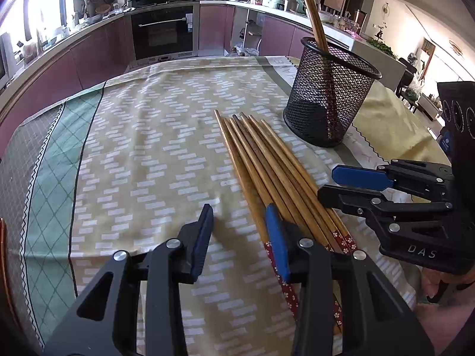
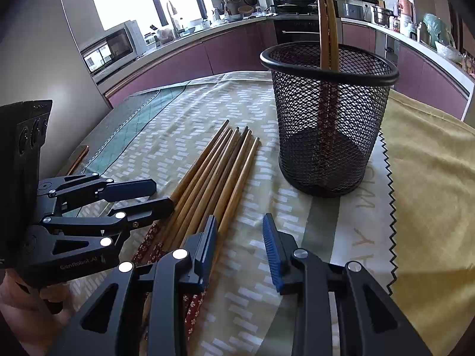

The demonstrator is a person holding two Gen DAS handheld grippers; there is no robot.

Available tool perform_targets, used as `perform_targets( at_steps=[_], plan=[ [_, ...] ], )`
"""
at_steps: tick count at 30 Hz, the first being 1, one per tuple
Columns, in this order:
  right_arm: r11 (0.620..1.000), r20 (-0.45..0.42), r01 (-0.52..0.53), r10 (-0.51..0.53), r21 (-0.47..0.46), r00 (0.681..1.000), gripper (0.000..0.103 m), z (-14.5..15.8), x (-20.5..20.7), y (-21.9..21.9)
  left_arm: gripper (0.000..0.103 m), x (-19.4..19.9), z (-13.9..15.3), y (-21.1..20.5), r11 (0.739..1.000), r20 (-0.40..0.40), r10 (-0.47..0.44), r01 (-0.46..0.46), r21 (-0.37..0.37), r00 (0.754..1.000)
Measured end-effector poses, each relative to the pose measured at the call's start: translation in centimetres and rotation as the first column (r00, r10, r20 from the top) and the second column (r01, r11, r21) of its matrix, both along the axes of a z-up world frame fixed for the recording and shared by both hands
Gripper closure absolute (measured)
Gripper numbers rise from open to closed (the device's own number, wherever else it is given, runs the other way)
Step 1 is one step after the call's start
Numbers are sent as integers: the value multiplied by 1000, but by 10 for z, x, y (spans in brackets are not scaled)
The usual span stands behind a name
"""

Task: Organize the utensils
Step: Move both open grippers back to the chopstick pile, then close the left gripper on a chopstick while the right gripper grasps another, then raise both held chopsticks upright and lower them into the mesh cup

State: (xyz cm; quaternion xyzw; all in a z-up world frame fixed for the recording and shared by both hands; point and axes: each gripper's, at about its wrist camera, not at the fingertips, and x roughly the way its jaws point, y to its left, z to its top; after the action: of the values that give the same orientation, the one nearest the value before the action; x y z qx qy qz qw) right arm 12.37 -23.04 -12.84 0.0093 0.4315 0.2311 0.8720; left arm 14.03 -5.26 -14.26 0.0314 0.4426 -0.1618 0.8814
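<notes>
Hovering both tongs, left tongs (image 1: pixel 240 216) and right tongs (image 2: pixel 240 228), parted and empty over the chopsticks (image 1: pixel 261 163) bunched on the desk (image 1: pixel 142 148) beside the mesh cup (image 1: pixel 329 95), I risked pinching several together and scattering them.

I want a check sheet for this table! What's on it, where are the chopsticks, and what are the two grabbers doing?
Surface: tablecloth, yellow-patterned with a green border, covers the table.
Job's things: loose chopsticks lie side by side on the cloth; two chopsticks in the cup stand in the black mesh cup.
Clutter: nothing seen on the cloth.
Grippers: left gripper open, one finger over the loose chopsticks; right gripper open, beside them, holding nothing.
Cables: nothing seen.
Surroundings: kitchen counter with an oven and a microwave.
</notes>
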Motion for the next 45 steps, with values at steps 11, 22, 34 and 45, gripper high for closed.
perform_targets(
  at_steps=[11, 22, 34, 45],
  plan=[
    [996, 22, 2, 0, -86, 1000, 77, 0, 6, 13, 68, 8, 0, -1, 1000, -13, 7, -7, 8, 1000],
    [999, -1, 35, -35, -29, 999, 96, -2, 17, 5, 77, 27, -1, -6, 999, -12, 41, -41, 3, 999],
    [998, 7, 44, -44, 38, 999, 98, 6, 13, -5, 95, 24, 2, -1, 996, -15, 74, -75, -50, 997],
    [994, 98, 6, -17, 112, 995, 98, 37, -2, -17, 95, -3, 49, 10, 988, 71, 20, -9, -153, 997]
  ],
)
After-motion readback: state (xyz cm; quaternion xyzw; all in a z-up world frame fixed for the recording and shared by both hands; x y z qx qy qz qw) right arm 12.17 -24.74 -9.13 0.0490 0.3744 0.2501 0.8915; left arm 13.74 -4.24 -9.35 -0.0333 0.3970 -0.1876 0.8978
